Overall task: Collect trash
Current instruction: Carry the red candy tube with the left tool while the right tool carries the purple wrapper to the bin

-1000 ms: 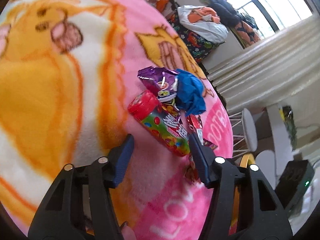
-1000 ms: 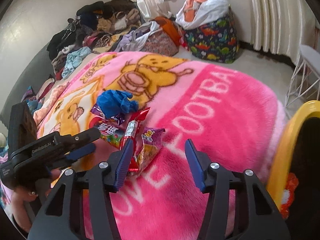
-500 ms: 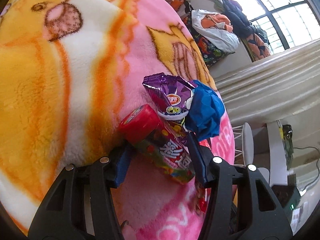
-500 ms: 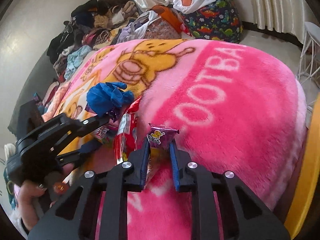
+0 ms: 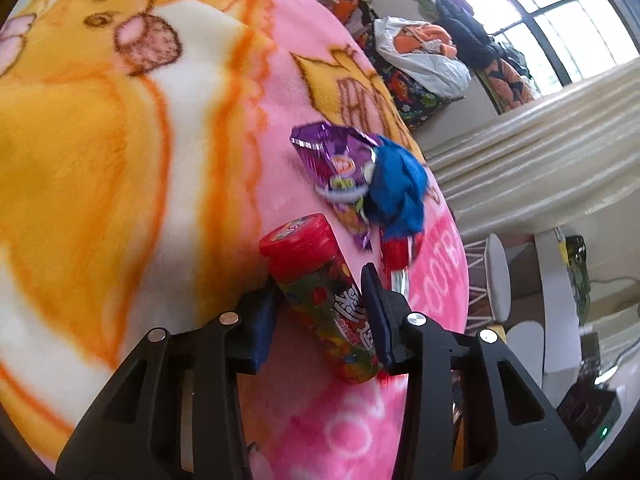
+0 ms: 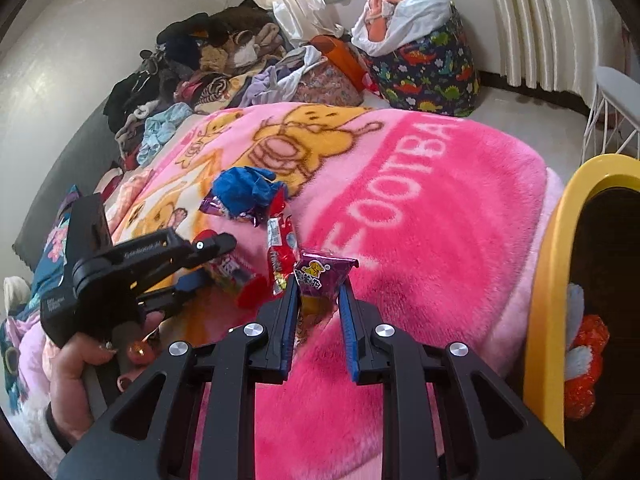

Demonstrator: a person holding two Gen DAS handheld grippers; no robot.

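Observation:
My left gripper [image 5: 320,300] is shut on a candy tube with a red cap [image 5: 320,292], held just above the pink blanket [image 5: 120,160]. Beyond it lie a purple snack wrapper [image 5: 336,160], a crumpled blue wad [image 5: 396,184] and a red wrapper [image 5: 396,256]. My right gripper [image 6: 318,300] is shut on a small purple packet with a dog picture [image 6: 318,276], lifted off the blanket [image 6: 420,240]. The left gripper [image 6: 192,264] with the tube [image 6: 236,276] shows at the left of the right wrist view, next to the red wrapper [image 6: 280,256] and blue wad [image 6: 244,192].
A yellow-rimmed bin [image 6: 560,280] with a black liner stands at the right edge of the bed. Clothes are piled [image 6: 208,68] along the far wall. A dinosaur-print bag [image 6: 424,64] sits on the floor, and a white chair [image 6: 616,104] stands by the curtain.
My left gripper closed on the candy tube and raised it. My right gripper closed on the purple dog packet and lifted it off the blanket.

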